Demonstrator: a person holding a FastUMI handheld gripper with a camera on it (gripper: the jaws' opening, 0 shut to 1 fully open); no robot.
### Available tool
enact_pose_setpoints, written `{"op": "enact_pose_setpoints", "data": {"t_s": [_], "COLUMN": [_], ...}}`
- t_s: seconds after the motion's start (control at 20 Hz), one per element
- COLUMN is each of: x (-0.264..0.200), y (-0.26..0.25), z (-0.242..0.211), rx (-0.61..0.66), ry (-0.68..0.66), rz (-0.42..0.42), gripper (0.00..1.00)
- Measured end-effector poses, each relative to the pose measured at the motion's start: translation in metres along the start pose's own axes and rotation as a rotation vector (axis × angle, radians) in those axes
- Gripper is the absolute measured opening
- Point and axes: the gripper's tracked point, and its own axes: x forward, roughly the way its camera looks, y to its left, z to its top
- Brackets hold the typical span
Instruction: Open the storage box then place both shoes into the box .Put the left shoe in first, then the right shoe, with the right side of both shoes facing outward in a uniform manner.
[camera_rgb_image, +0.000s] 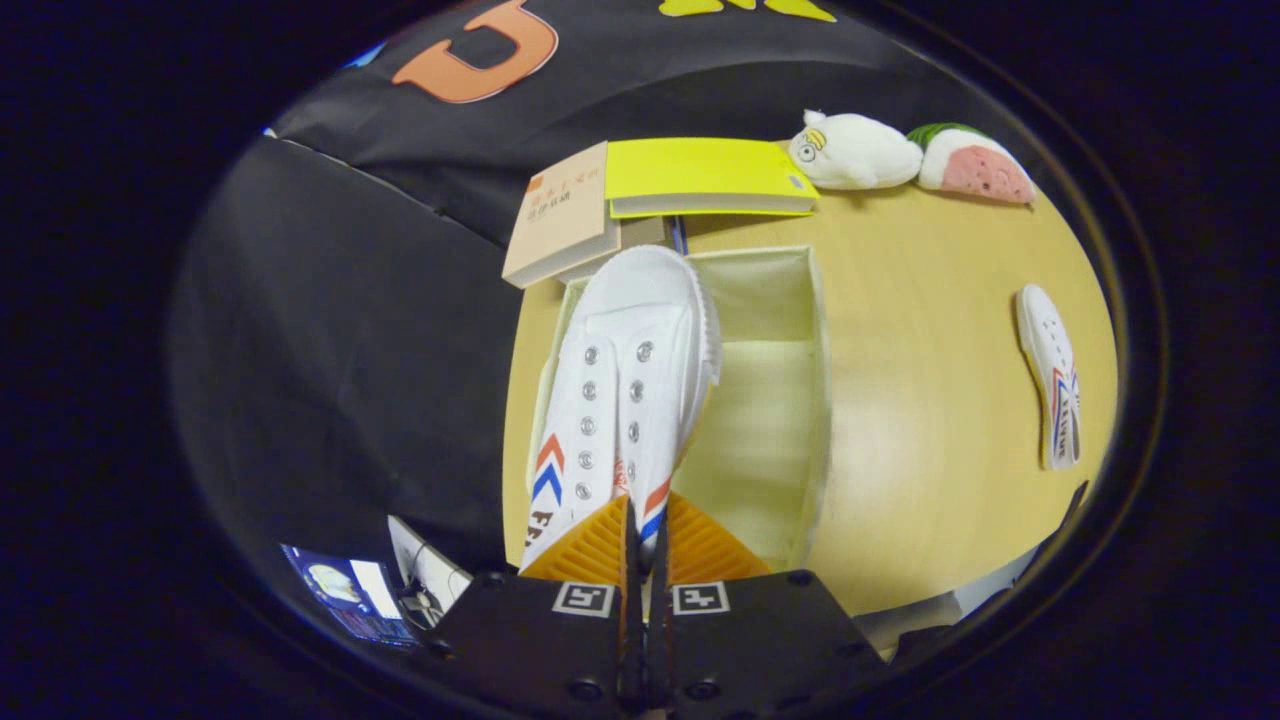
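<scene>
Starting at the left, we hold a white canvas lace-up shoe with red and blue chevron stripes (625, 400) by the rim of its heel. The gripper (640, 545) is pinched on that thin edge, its two fingers pressed almost together. The shoe's toe points away from us, hanging over the left side of the open cream fabric storage box (790, 400) on the pale wooden table (930, 420).

Beyond the box lie a tan book (560, 215) and a yellow book (705, 175), then a white plush toy (855, 150) and a pink and green plush toy (975, 165).

Far right, well apart from the box, the second matching white shoe (1055, 375) lies on its side.

We judge the box already open and the first shoe going in. Next we need to lower it against the left wall, check its side orientation, release, then fetch the other.
</scene>
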Motion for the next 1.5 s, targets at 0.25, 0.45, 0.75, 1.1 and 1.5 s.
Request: {"op": "enact_pose_setpoints", "data": {"t_s": [0.25, 0.45, 0.75, 1.1, 1.5], "x": [0.072, 0.086, 0.035, -0.060, -0.121], "y": [0.002, 0.010, -0.003, -0.032, -0.115], "z": [-0.003, 0.016, 0.020, 0.006, 0.018], "rx": [0.039, -0.020, -0.016, -0.001, 0.083], "ry": [0.092, 0.050, 0.024, -0.017, -0.108], "rz": [-0.055, -0.045, -0.029, -0.058, -0.030], "gripper": [0.11, 0.15, 0.72, 0.99, 0.99]}}
